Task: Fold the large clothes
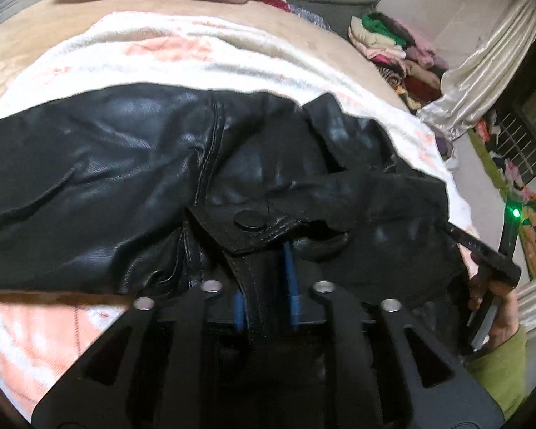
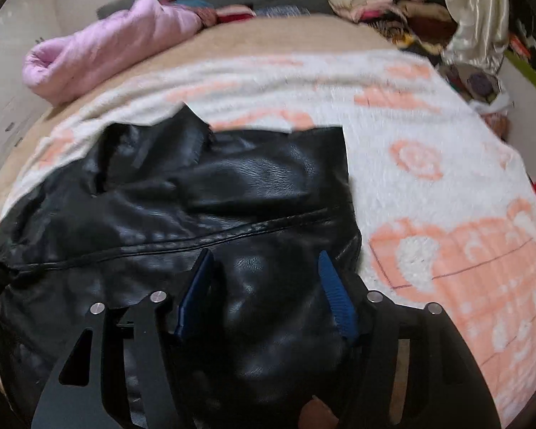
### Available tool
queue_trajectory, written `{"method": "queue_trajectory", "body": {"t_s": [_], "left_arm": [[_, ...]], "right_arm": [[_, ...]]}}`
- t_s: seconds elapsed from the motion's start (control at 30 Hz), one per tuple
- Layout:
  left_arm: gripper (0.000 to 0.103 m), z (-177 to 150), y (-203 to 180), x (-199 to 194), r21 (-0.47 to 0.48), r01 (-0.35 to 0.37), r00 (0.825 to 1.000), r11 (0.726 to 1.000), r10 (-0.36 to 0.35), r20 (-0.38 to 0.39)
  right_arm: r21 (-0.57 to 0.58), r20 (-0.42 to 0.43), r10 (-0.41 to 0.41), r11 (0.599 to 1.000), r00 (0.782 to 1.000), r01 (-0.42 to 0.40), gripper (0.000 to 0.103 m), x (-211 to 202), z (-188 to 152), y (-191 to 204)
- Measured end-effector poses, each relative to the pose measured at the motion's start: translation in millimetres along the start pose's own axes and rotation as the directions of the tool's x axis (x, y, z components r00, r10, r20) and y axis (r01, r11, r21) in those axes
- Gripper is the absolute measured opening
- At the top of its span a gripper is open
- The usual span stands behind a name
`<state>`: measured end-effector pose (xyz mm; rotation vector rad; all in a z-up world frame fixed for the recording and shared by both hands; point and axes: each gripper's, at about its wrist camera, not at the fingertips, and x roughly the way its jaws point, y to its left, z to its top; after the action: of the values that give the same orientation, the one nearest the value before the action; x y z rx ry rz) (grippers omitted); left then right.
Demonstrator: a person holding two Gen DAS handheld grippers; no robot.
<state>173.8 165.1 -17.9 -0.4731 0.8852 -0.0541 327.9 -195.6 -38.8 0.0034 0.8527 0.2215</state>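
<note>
A black leather jacket lies crumpled on a white and orange blanket on a bed. My left gripper is shut on a jacket flap with a black snap button; the leather runs between its blue pads. The right gripper shows at the jacket's right edge, held by a hand in a green sleeve. In the right wrist view the jacket fills the left and centre. My right gripper is open, its blue fingers hovering over the leather.
A pink rolled quilt lies at the bed's far side. A heap of coloured clothes and a cream curtain stand at the far right. The blanket lies bare to the jacket's right.
</note>
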Motion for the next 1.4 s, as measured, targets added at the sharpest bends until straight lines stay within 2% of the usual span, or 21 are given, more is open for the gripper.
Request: {"method": "queue_trajectory", "body": {"t_s": [0.07,0.2,0.3,0.37,0.43,0.53,0.67,0.73,0.9,1.0,1.03,1.13,1.3,1.33,1.4], "left_arm": [[0.022,2,-4,-17,0.008,0.005,0.999,1.0,-0.005,0.032],[0.027,3,-21,-50,0.052,-0.079,0.989,0.995,0.072,0.127],[0.027,2,-38,-62,0.085,-0.077,0.985,0.993,0.063,0.159],[0.028,-2,-49,-55,0.115,-0.052,0.991,0.992,0.037,0.125],[0.028,-8,-56,-38,0.134,-0.049,0.997,0.99,0.04,0.072],[0.029,-19,-57,-18,0.142,-0.089,0.996,0.986,0.084,0.039],[0.028,-32,-47,3,0.143,-0.138,0.99,0.98,0.14,-0.005],[0.028,-37,-41,14,0.137,-0.13,0.99,0.982,0.136,-0.036],[0.029,-36,-37,7,0.107,-0.103,0.994,0.989,0.106,-0.025],[0.038,-35,-44,-13,0.124,-0.074,0.997,0.989,0.074,0.007],[0.046,-35,-47,-18,0.131,-0.078,0.997,0.988,0.078,0.012],[0.058,-35,-52,-29,0.144,-0.09,0.996,0.985,0.086,0.034],[0.078,-37,-51,-41,0.134,-0.094,0.995,0.986,0.087,0.055],[0.085,-37,-50,-44,0.13,-0.103,0.993,0.986,0.095,0.064],[0.09,-37,-48,-49,0.128,-0.109,0.992,0.986,0.1,0.073]], "right_arm": [[0.003,0.035,0.039,0.999,0.999,-0.039,0.066,-16,-2,3],[-0.05,0.097,0.111,0.993,0.989,-0.106,0.071,-49,-14,21],[-0.09,0.111,0.134,0.988,0.985,-0.124,0.073,-63,-24,38],[-0.101,0.111,0.149,0.985,0.983,-0.138,0.079,-68,-29,46],[-0.123,0.09,0.152,0.982,0.984,-0.141,0.08,-69,-34,56],[-0.135,0.045,0.104,0.986,0.994,-0.097,0.08,-62,-42,63],[-0.054,-0.083,0.04,0.998,0.996,-0.044,0.08,-38,-61,50],[-0.024,-0.091,0.051,0.998,0.995,-0.053,0.08,-31,-68,45],[-0.029,-0.067,0.029,0.999,0.997,-0.031,0.081,-43,-73,50],[-0.008,-0.031,0.073,0.997,0.997,-0.073,0.086,-62,-82,50],[-0.016,-0.015,0.069,0.998,0.998,-0.069,0.087,-68,-85,52],[-0.043,0.028,0.052,0.998,0.998,-0.05,0.096,-86,-89,60],[-0.074,0.075,0.074,0.995,0.994,-0.069,0.099,-108,-89,73],[-0.082,0.081,0.075,0.994,0.994,-0.069,0.099,-112,-88,77],[-0.097,0.093,0.076,0.993,0.993,-0.067,0.099,-117,-85,86]]}}
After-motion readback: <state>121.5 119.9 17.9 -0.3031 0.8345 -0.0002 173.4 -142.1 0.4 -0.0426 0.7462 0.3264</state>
